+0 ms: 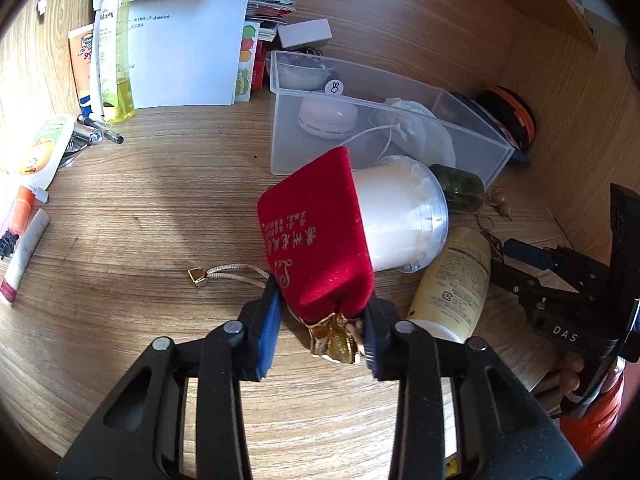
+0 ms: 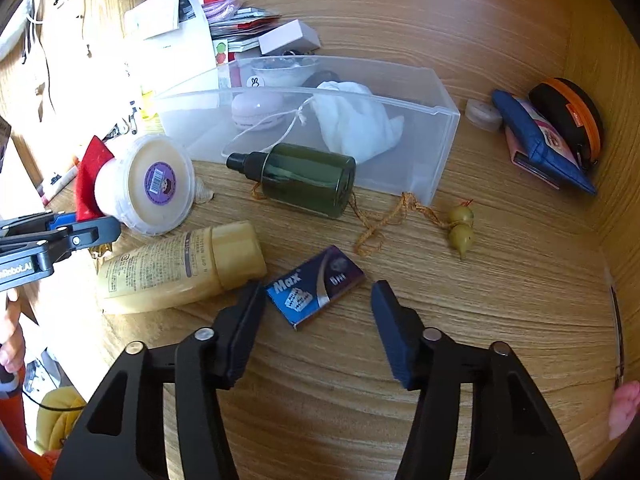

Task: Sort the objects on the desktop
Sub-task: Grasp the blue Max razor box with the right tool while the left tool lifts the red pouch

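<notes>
1. Lowest in the left wrist view, the left gripper (image 1: 322,322) is closed on the gathered gold-lined neck of a red velvet drawstring pouch (image 1: 318,240). Pinching there probably keeps the mouth cinched, and the body stands up toward mid-frame. Gold characters run down it, too small to read; its gold cord (image 1: 232,272) trails left on the wooden desk (image 1: 140,216).

2. At the bottom of the right wrist view, the right gripper (image 2: 316,320) hangs with its jaws wide apart and nothing between them, seemingly lined up on the small blue and black card packet (image 2: 316,286), which reads "Max" and lies flat just ahead of the tips.

3. Left of the packet lies a cream plastic bottle (image 2: 180,272) on its side; its fine print is illegible.

4. Further up, a white tub (image 2: 148,184) lies tipped, showing a purple barcode sticker, and a dark green spray bottle (image 2: 300,180) rests against the clear plastic bin (image 2: 440,120).

5. The bin, at frame centre, seems the sorting target: it already holds a white cloth bag (image 2: 356,120) and a pale pink round case (image 2: 258,110); a bunny sticker marks its rim.

6. Upper left in the left wrist view, an orange tube (image 1: 82,60) reads "SPORT".
</notes>
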